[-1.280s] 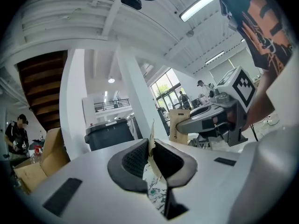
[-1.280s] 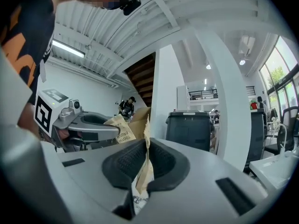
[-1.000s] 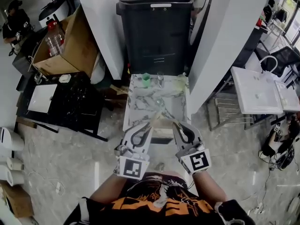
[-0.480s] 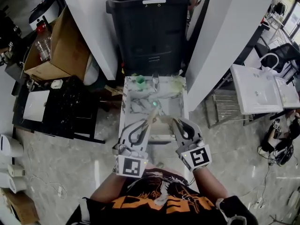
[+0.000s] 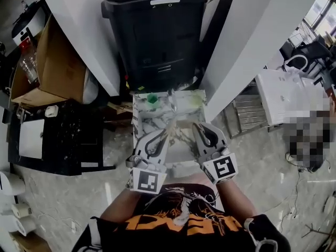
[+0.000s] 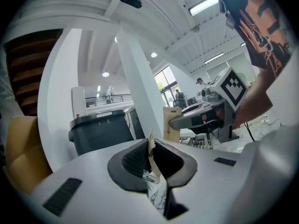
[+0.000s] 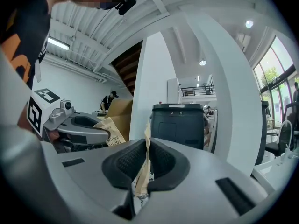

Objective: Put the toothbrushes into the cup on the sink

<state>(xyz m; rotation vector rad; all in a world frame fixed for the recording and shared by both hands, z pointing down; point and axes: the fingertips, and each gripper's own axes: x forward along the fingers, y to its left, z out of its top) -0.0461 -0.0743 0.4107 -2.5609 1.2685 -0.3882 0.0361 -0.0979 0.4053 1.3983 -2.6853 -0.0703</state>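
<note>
A marble sink top (image 5: 144,126) stands in front of me in the head view, with a green cup (image 5: 152,98) and a clear glass (image 5: 171,95) at its far edge. My left gripper (image 5: 166,135) is over the near part of the top, shut on a brown paper toothbrush packet (image 6: 151,149). My right gripper (image 5: 195,127) is beside it, shut on a second packet (image 7: 145,160). Each gripper view also shows the other gripper: the right gripper (image 6: 174,123) with its packet (image 6: 171,124), and the left gripper (image 7: 105,134) with its printed packet (image 7: 108,132).
A black bin (image 5: 152,30) stands right behind the sink, between two white pillars (image 5: 247,41). At the left are a cardboard box (image 5: 50,72) and a low black table (image 5: 63,135). A white table (image 5: 278,96) stands at the right.
Both grippers have moved forward with their packets, from in front of the marble top to over its near part. The sink and bin now sit closer in the head view.
</note>
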